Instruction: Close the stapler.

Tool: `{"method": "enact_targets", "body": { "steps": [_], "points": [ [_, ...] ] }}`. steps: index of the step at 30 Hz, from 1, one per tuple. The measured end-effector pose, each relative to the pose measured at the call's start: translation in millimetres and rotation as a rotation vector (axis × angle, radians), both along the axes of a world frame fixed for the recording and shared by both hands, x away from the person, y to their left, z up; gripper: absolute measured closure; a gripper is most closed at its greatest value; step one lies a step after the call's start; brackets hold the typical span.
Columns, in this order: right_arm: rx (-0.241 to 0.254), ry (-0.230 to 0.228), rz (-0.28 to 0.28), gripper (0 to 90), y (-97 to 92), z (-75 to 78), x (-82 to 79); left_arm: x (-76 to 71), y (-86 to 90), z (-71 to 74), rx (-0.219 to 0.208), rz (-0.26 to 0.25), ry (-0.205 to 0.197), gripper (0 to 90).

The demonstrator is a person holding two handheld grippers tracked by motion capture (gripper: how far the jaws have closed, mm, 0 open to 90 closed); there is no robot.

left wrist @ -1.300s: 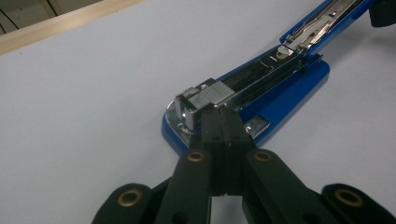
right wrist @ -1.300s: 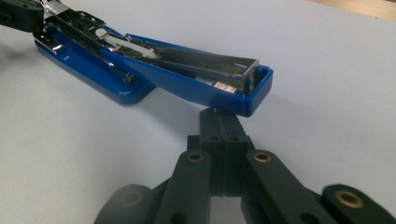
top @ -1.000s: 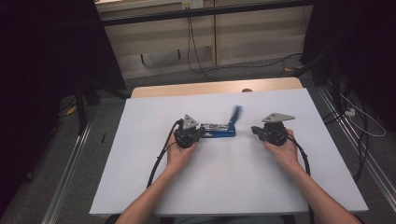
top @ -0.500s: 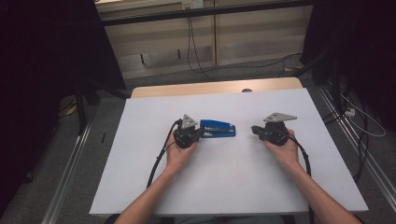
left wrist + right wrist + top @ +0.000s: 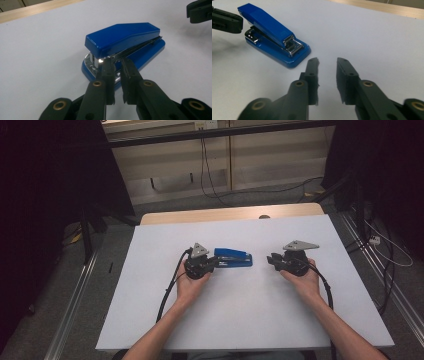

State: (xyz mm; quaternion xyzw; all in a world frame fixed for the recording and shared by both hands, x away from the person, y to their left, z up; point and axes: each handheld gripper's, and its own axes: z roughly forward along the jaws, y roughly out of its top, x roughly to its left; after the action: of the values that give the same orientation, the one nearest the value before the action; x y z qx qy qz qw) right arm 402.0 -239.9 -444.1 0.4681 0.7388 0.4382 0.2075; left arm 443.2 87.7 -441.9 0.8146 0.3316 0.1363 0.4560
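A blue stapler (image 5: 233,257) lies closed and flat on the white counter (image 5: 240,320), near the middle, its long axis running between the two hands. In the left gripper view its chrome hinge end (image 5: 93,61) faces the camera.

The left gripper (image 5: 117,65) sits at that end. Its jaws have just been opening and now stand a narrow slot apart. Their tips overlap the stapler's base, but whether they touch it is hard to judge from this angle; nothing is pinched between them.

The right gripper (image 5: 327,62) rests just clear of the stapler's other end. Its jaws have also just been opening; they are somewhat wider apart and hold nothing, with bare counter between them.
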Motion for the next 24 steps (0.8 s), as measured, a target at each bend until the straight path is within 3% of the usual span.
{"method": "enact_targets", "body": {
  "steps": [4, 6, 11, 14, 17, 20, 24],
  "points": [
    [0.025, 0.006, 0.003, 55.7, 0.7, 1.0, 0.1, -2.0, 4.4, 3.6, -0.014, 0.009, 0.0, 74.4],
    [0.032, 0.006, -0.001, 49.5, 1.0, 2.2, -0.2, -2.3, 6.5, 5.1, -0.027, 0.024, 0.013, 62.7],
    [0.028, -0.014, -0.037, 27.8, 1.5, 4.0, -1.1, -3.2, 16.1, 6.7, -0.015, 0.046, -0.015, 41.7],
    [0.039, 0.0, -0.049, 18.5, 1.6, 2.6, -0.9, -4.4, 20.1, 7.3, 0.011, 0.06, -0.033, 27.3],
    [0.065, 0.007, -0.049, 9.0, 2.4, 3.1, -1.5, -5.9, 23.6, 9.8, 0.023, 0.072, -0.052, 18.4],
    [0.084, 0.003, -0.049, 3.0, 3.0, 5.8, -4.3, -8.1, 25.1, 13.5, 0.013, 0.072, -0.06, 12.6],
    [0.09, -0.004, -0.052, 3.5, 2.8, 7.7, -8.7, -12.2, 27.9, 16.3, -0.017, 0.073, -0.039, 4.5]
  ]
}}
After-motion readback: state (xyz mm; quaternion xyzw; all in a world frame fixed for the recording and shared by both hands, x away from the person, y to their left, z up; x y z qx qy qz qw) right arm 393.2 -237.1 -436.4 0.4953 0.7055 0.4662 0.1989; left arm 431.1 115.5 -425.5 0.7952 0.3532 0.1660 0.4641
